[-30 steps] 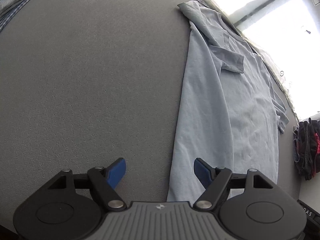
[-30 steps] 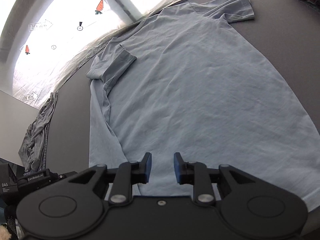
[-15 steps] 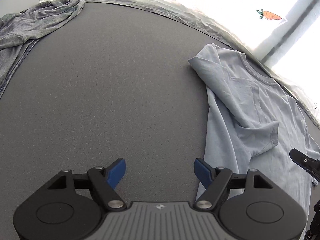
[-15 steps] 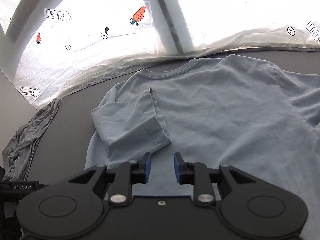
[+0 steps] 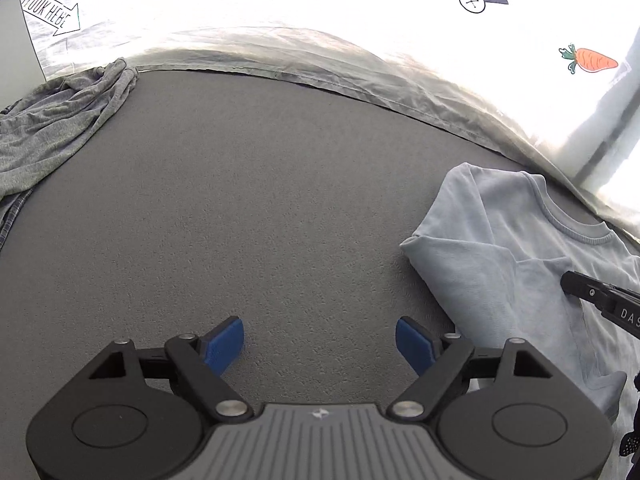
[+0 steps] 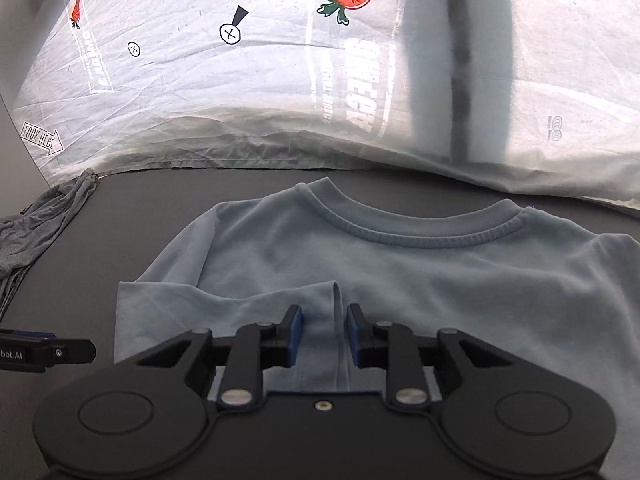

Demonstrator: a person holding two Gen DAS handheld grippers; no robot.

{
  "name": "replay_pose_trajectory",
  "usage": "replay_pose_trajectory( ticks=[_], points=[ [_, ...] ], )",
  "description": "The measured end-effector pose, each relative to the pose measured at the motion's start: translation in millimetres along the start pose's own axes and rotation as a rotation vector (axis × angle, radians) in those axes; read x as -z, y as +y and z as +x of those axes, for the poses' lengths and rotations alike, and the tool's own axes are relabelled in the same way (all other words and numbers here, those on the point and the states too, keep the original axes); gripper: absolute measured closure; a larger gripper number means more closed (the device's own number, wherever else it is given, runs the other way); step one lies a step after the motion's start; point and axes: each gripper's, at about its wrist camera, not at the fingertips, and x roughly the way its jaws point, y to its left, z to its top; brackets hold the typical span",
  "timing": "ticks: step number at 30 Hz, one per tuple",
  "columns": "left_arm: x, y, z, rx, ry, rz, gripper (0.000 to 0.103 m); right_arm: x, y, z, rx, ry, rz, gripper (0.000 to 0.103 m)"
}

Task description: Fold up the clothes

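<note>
A light blue T-shirt (image 6: pixel 440 280) lies flat on the dark grey table, collar toward the far edge, with its left sleeve folded in over the chest. My right gripper (image 6: pixel 324 332) hovers low over that folded sleeve; its jaws stand a narrow gap apart with the sleeve's hem line running between them. My left gripper (image 5: pixel 320 344) is over bare table just left of the T-shirt (image 5: pixel 500 272); its jaws are opening wide, with nothing between them. The right gripper's tip (image 5: pixel 592 292) shows over the shirt in the left wrist view.
A crumpled grey garment (image 5: pixel 52 128) lies at the table's far left corner. A white backlit sheet (image 5: pixel 320 40) with carrot and arrow prints hangs behind the table's far edge. Bare table (image 5: pixel 240 200) stretches between the grey garment and the shirt.
Both grippers have travelled along the shirt from its hem to its collar end. The right one now sits over the folded sleeve, its gap looking unchanged. The left one's jaws look slightly wider.
</note>
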Motion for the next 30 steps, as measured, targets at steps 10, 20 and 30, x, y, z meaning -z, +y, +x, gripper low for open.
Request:
replay_pose_trajectory(
  ticks=[10, 20, 30],
  points=[
    [3.0, -37.0, -4.6, 0.011, -0.054, 0.099, 0.019, 15.2, -60.5, -72.8, 0.315, -0.152, 0.129, 0.1],
    [6.9, -65.6, -11.0, 0.014, -0.058, 0.154, 0.019, 46.1, -81.4, -80.4, 0.428, -0.065, 0.262, 0.073],
    [43.8, -79.5, -36.6, 0.064, -0.002, 0.199, 0.019, 102.7, -73.0, -144.9, 0.251, -0.084, 0.432, 0.068]
  ],
)
